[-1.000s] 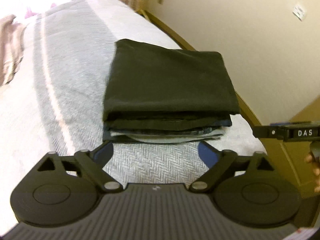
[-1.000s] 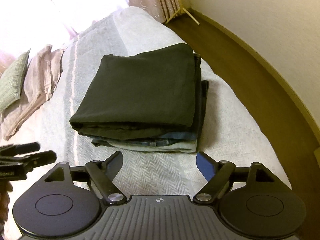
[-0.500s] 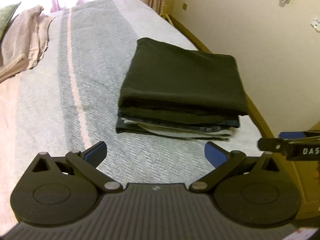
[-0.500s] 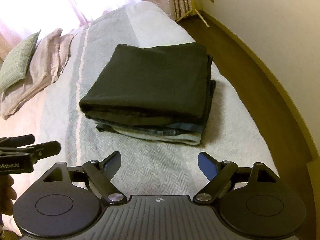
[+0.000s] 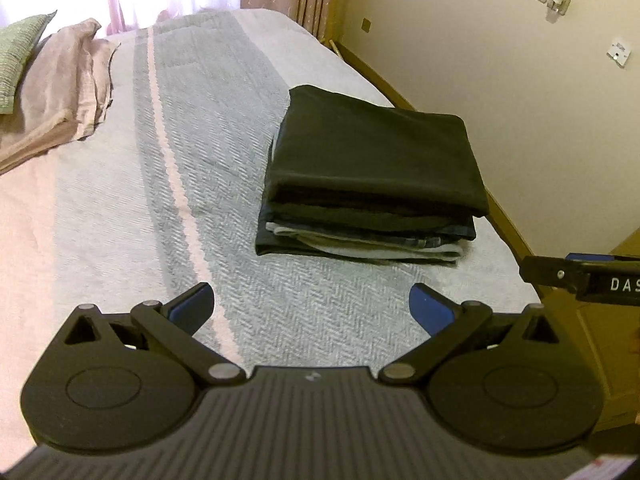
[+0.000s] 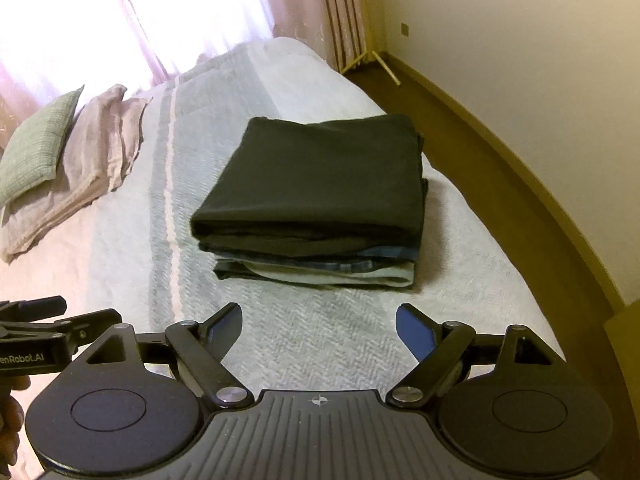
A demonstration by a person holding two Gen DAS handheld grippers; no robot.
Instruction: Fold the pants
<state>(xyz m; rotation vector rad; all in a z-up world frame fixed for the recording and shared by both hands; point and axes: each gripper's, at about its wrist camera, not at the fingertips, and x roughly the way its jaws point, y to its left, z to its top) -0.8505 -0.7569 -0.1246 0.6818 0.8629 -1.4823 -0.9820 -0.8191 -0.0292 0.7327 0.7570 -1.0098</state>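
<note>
Well, the left gripper (image 5: 310, 306) is wide open w/ nothing in it, and the right gripper (image 6: 320, 328) is wide open & empty too, both up over the bed (image 5: 120, 208), not touching it. The black pants (image 5: 376, 156) lie folded flat on top of a stack of folded clothes (image 5: 360, 240) at about 1 o'clock from the left gripper & 12 o'clock from the right. Far off at 10 o'clock sit the pink pillows (image 6: 100, 140) & a green cushion (image 6: 38, 144).

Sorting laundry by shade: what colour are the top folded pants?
Black; the top pants show best in the right wrist view.
</note>
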